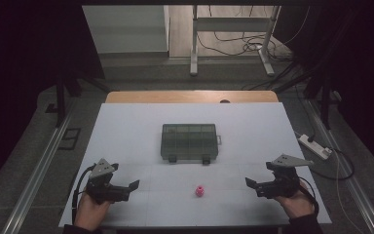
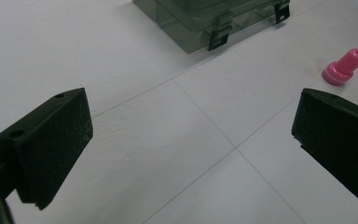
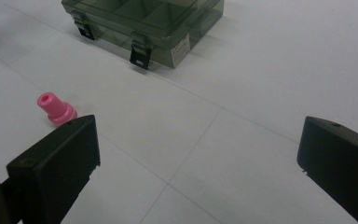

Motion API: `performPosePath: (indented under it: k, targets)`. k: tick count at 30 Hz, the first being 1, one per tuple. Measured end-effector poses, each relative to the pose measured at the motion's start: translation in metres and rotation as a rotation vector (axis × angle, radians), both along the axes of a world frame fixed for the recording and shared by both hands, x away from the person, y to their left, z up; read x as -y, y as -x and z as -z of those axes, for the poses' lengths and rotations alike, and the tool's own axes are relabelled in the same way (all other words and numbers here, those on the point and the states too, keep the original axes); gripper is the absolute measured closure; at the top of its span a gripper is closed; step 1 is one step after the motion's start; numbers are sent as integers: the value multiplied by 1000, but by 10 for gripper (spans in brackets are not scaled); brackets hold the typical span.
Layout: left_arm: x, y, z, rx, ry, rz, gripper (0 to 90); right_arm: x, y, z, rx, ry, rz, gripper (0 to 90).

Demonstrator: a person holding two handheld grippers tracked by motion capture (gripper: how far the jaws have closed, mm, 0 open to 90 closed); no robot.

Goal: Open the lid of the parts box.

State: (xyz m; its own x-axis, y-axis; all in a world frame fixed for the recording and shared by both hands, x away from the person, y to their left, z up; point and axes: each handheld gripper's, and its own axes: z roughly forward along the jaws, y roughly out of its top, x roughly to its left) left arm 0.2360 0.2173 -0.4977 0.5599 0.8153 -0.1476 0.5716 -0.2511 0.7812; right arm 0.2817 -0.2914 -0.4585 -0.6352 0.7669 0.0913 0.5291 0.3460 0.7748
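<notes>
A small pink plug-shaped part (image 1: 199,190) stands on the white table near its front, between the two hands; it is also in the left gripper view (image 2: 344,67) and the right gripper view (image 3: 56,108). Behind it, at mid-table, sits a smoky clear compartment box (image 1: 190,142) with its lid shut and two black latches facing me (image 2: 214,18) (image 3: 144,23). My left gripper (image 1: 132,189) rests at the front left, jaws wide apart and empty. My right gripper (image 1: 251,186) rests at the front right, jaws equally wide apart and empty. Both point inward toward the pink part.
The white table top (image 1: 126,126) has bare room on all sides of the box. A power strip (image 1: 315,146) and cables lie on the floor off the right edge. A white frame stand (image 1: 233,29) is on the floor beyond the table.
</notes>
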Motion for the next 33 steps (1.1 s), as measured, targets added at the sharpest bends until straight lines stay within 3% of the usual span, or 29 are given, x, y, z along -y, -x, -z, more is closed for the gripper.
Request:
performPosePath:
  k: [30, 33]
  targets:
    - [27, -45, -3, -35, 18, 61, 0, -31, -38, 2, -18, 27, -48, 0]
    - [27, -48, -3, -31, 42, 70, 0, -35, -41, 3, -13, 34, -57, 0]
